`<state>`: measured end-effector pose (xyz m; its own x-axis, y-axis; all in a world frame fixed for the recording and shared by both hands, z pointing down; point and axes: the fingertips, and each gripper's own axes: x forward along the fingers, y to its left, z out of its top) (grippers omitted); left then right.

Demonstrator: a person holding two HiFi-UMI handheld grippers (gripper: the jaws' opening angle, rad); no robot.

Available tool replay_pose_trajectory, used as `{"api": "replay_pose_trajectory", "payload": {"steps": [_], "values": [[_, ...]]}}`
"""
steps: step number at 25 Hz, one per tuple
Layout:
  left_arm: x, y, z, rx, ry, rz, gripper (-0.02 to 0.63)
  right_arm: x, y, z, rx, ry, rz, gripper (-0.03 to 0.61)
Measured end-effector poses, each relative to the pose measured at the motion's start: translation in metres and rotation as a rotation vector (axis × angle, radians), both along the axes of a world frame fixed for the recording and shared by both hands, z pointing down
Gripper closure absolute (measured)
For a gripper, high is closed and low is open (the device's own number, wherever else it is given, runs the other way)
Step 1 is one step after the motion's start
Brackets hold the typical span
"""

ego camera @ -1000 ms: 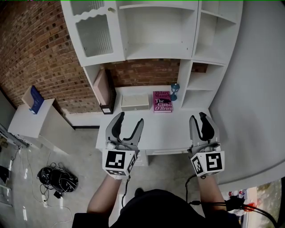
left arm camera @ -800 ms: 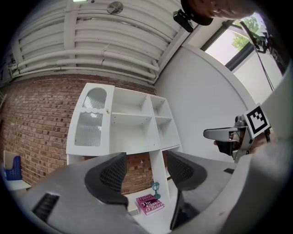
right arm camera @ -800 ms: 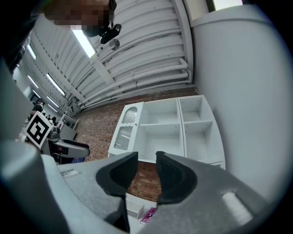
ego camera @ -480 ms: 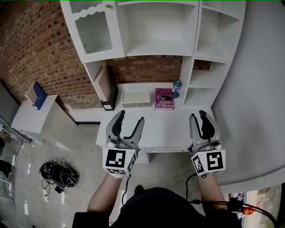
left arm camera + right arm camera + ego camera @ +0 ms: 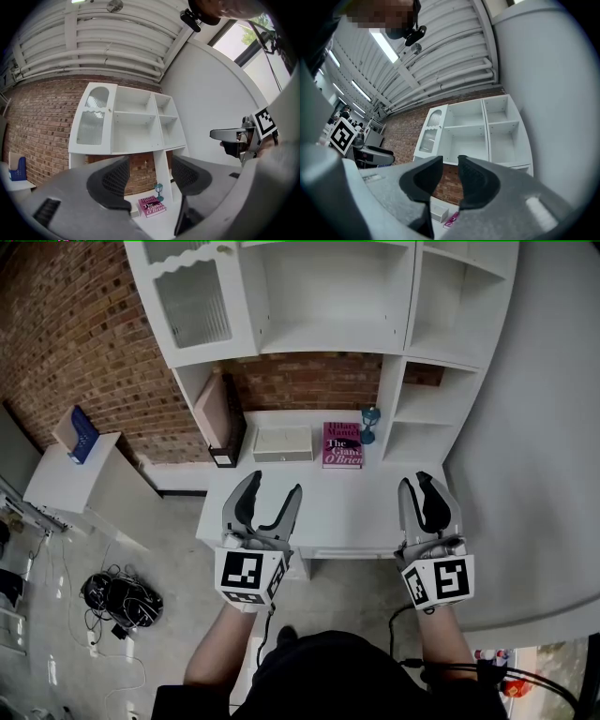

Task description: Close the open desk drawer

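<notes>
Drawer (image 5: 349,553) protrudes slightly beneath the surface's (image 5: 328,507) front edge. Left tongs (image 5: 274,487) gape empty over that edge. Right tongs (image 5: 418,484), also empty, have just been narrowing. Risk: a push aimed too high strikes the surface, missing the drawer.

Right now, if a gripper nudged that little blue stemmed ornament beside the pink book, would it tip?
Probably yes: the blue ornament stands tall on a thin stem and small foot. It looks light, so it may topple rather than slide. Material unclear, possibly fragile.
</notes>
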<state>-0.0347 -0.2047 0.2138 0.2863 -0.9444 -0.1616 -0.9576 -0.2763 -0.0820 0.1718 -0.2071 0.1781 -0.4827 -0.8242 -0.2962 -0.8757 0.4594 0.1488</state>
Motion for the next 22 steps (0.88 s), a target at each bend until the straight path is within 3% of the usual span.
{"api": "replay_pose_trajectory", "payload": {"steps": [22], "values": [[0.022, -0.021, 0.027, -0.059, 0.004, -0.011, 0.339, 0.015, -0.024, 0.028, -0.054, 0.002, -0.038, 0.489]]}}
